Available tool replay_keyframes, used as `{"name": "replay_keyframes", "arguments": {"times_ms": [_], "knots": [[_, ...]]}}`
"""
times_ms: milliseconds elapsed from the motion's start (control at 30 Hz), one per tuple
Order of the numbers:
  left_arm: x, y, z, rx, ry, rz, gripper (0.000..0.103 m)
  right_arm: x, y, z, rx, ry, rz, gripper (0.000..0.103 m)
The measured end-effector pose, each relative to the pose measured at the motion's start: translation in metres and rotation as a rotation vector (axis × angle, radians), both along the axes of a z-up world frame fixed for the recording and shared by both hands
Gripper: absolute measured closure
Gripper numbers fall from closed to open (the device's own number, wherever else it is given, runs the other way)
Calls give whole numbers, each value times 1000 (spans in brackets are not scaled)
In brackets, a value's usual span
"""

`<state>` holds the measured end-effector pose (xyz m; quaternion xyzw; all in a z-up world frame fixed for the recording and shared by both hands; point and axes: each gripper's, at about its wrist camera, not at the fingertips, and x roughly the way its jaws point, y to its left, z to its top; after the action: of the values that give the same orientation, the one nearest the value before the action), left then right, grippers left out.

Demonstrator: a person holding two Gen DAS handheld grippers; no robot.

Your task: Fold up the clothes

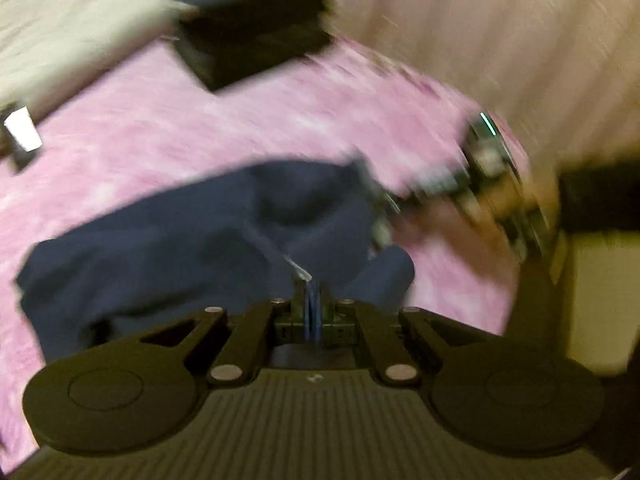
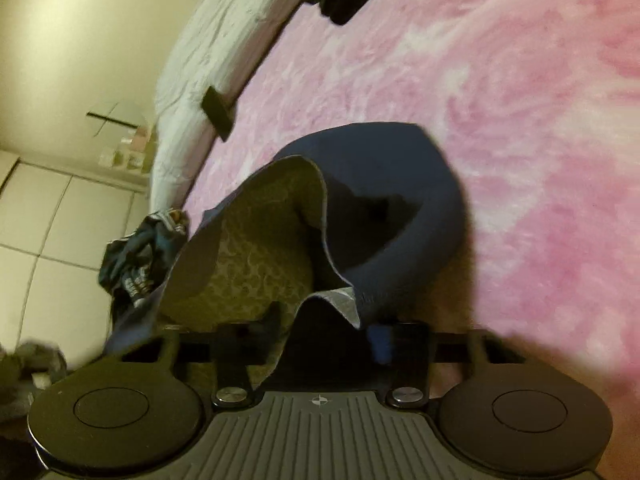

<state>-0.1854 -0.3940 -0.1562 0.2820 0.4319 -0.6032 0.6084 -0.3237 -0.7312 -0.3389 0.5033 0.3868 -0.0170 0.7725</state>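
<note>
A bed under a fluffy pink blanket (image 2: 520, 100) fills most of the right wrist view, with a white pillow (image 2: 200, 52) at ten o'clock. Beyond it stand a plain cream wall (image 2: 80, 20) and pale tiled floor (image 2: 60, 232) at nine o'clock.

Rumpled navy garment (image 1: 168, 240), seemingly lifted

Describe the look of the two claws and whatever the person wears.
Both claws, left claw and right claw, are matte black: ribbed top plate with a small round mark, two round discs, silver screws. In the left view, a dark sleeve shows beside the right claw.
</note>
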Motion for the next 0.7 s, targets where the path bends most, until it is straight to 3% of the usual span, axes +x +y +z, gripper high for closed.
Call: {"name": "replay_keyframes", "arguments": {"times_ms": [67,167,367,500,700], "knots": [[-22,2,-16,30,32,-74,102,-10,1,6,-78,97,-23,89],[-37,-3,-31,59,72,-110,97,-27,3,14,-146,154,-48,92],[-19,-31,-34,-1,126,-13,72,-40,10,22,-195,162,-73,93],[-18,-70,-43,8,41,-43,68,-35,12,22,-213,162,-58,93],[-58,-118,-75,55,-172,-330,60,-35,9,20,-241,156,-35,93]]}}
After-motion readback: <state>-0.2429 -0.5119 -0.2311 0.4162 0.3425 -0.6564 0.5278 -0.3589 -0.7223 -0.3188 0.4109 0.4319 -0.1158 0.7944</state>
